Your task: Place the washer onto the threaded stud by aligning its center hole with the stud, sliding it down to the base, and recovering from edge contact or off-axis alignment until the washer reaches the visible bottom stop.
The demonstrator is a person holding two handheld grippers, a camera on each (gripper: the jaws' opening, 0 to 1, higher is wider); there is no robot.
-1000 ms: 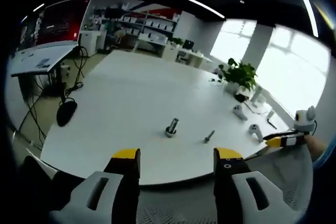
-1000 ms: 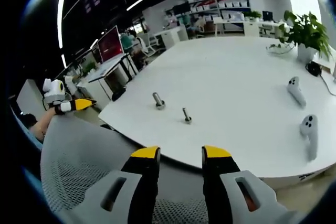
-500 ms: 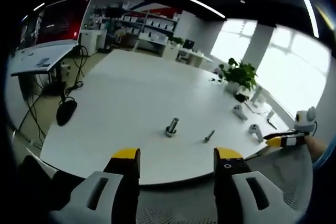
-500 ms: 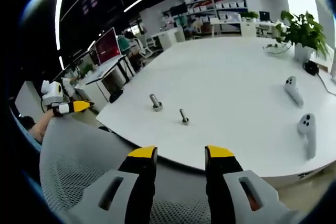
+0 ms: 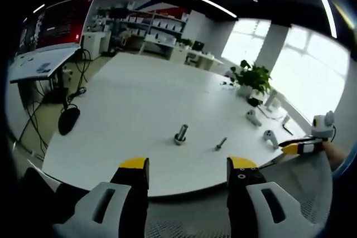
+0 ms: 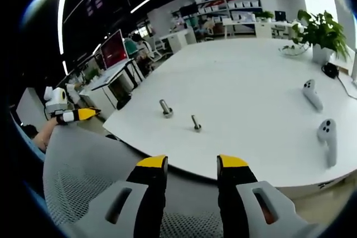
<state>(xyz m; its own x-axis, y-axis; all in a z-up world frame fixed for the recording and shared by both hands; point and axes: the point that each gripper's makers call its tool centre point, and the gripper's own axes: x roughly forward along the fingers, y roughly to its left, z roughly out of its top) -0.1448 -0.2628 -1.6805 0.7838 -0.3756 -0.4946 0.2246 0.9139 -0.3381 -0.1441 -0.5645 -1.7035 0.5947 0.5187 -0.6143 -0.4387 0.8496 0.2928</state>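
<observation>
Left gripper view: we see the threaded stud upright at frame centre on the white table, a small bolt lying just to its right; we can't make out the washer. Left gripper at the bottom, jaws apart, holding nothing. Right gripper view: right gripper also gaping, empty; two white controllers at right, plant upper right.
</observation>
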